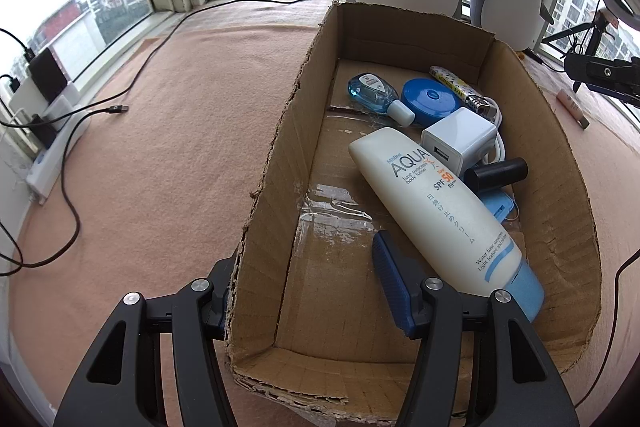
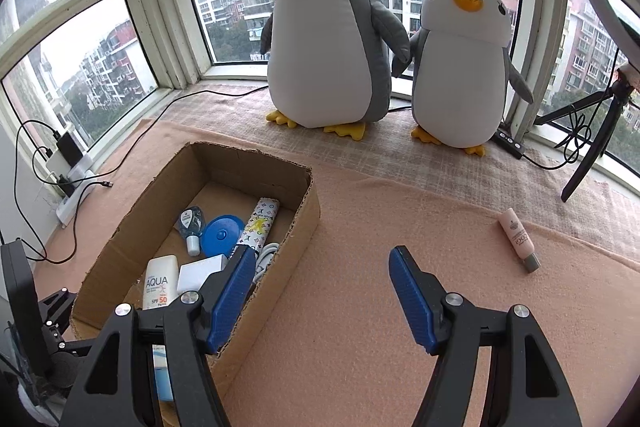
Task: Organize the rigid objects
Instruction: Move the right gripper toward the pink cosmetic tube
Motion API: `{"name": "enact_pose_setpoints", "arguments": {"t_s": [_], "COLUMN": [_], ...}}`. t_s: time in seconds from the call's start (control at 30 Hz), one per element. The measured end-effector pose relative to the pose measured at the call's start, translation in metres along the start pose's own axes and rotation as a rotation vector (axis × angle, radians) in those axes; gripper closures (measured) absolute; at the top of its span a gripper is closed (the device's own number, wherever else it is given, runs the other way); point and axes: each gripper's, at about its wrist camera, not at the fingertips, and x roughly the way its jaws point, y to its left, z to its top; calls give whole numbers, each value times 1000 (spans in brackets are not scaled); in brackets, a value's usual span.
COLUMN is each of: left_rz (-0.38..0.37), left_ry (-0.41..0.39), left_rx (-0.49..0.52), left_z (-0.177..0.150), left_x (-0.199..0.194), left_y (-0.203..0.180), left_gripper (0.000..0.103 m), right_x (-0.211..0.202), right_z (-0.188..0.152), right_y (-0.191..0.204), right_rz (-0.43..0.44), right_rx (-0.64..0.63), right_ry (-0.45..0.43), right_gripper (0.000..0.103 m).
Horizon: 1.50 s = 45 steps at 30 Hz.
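Observation:
An open cardboard box lies on a peach blanket and holds a white AQUA sunscreen tube, a white charger, a blue round case, a small blue bottle, a patterned stick and a black cylinder. My left gripper is open and straddles the box's left wall, one finger inside next to the sunscreen tube. My right gripper is open over the blanket beside the box, holding nothing. A pink tube lies on the blanket to its right.
Two plush penguins stand by the window behind the box. A power strip with chargers and a loose black cable lies at the left. A black tripod leg stands at the right. Bare blanket spreads between box and pink tube.

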Motion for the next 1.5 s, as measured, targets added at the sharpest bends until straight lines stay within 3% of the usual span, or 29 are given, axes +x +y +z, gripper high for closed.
{"name": "enact_pose_setpoints", "arguments": {"t_s": [0.53,0.9,1.3,1.5], "left_rz": [17,18,18,17], "left_ry": [5,6,9,9], "left_rx": [12,13,10,9], "left_z": [0,0,-1,-1], "left_x": [-1,-1,0,1], "left_y": [1,1,3,4], "left_gripper": [43,43,43,43], "right_x": [-1,27,65,77], "right_z": [-4,-1,2,1], "right_y": [-78,-146,-180,-185], "right_rz": [-113,-153,-164,-170], "right_rx": [15,67,107,110], "right_ry": [1,48,123,157], "right_gripper": [37,38,45,55]}}
